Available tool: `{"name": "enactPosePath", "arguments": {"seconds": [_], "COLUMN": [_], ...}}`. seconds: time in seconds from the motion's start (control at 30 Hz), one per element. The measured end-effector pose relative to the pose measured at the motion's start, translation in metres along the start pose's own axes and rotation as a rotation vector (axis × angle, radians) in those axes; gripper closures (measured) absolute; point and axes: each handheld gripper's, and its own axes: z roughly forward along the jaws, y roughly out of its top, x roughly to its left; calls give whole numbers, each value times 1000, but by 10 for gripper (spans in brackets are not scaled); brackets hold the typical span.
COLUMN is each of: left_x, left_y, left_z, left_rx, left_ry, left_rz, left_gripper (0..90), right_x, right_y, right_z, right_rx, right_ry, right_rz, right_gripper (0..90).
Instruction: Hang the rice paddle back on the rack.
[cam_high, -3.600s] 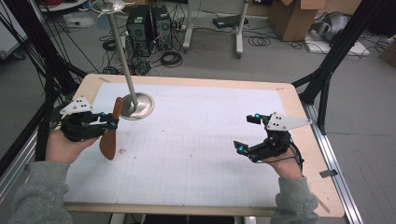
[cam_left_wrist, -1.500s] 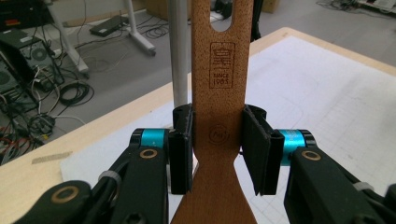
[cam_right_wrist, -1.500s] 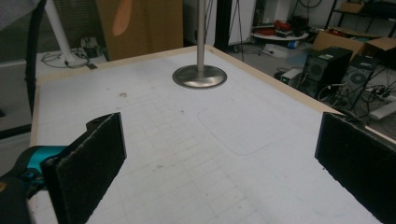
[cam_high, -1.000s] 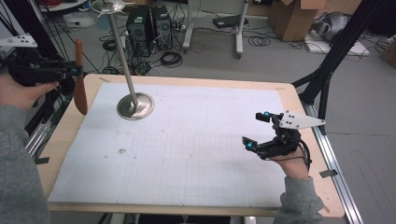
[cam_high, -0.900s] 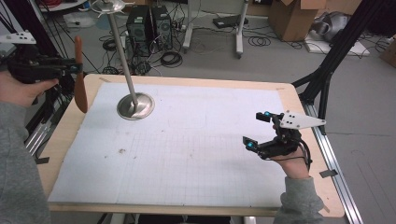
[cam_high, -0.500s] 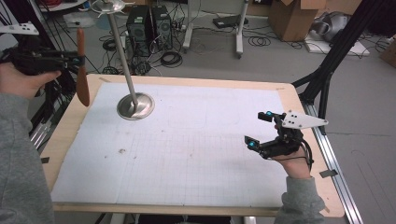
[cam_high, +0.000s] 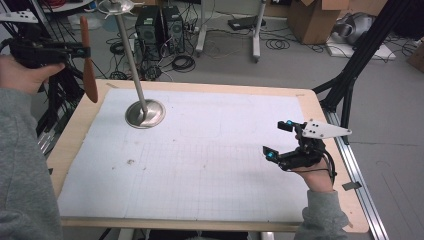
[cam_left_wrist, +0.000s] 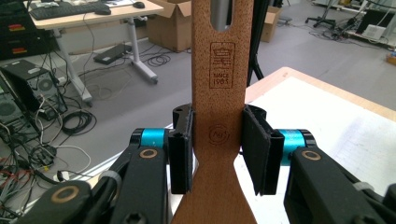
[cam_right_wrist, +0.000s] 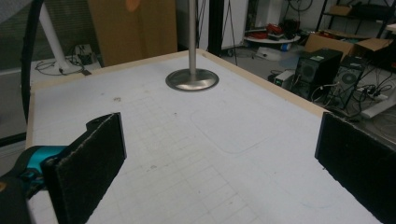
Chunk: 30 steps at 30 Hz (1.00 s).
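My left gripper (cam_high: 75, 50) is clamped on the neck of the wooden spatula (cam_high: 88, 65), which I see hanging upright in the air past the table's far left corner, just left of the metal stand (cam_high: 144, 112). My right gripper (cam_high: 278, 139) hovers low over the white mat (cam_high: 200, 165) near the right edge, jaws spread wide with nothing between them.
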Motion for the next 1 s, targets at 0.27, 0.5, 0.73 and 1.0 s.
{"name": "enactPosePath", "arguments": {"seconds": [0.27, 0.5, 0.73, 1.0], "left_x": [4, 7, 12, 18], "left_y": [12, 20, 21, 20], "left_z": [1, -2, 0, 2], "left_rx": [1, -20, -41, -45], "left_ry": [4, 16, 17, 18], "left_rz": [0, -3, -28, -48], "left_gripper": [650, 650, 650, 650], "right_x": [-1, -2, -3, -3], "right_y": [-1, -1, -2, -2], "right_z": [0, -3, -6, -7], "right_rx": [6, 1, -4, -1], "right_ry": [-7, -11, -19, -18], "right_rz": [1, 2, 5, 10], "right_gripper": [4, 4, 3, 3]}}
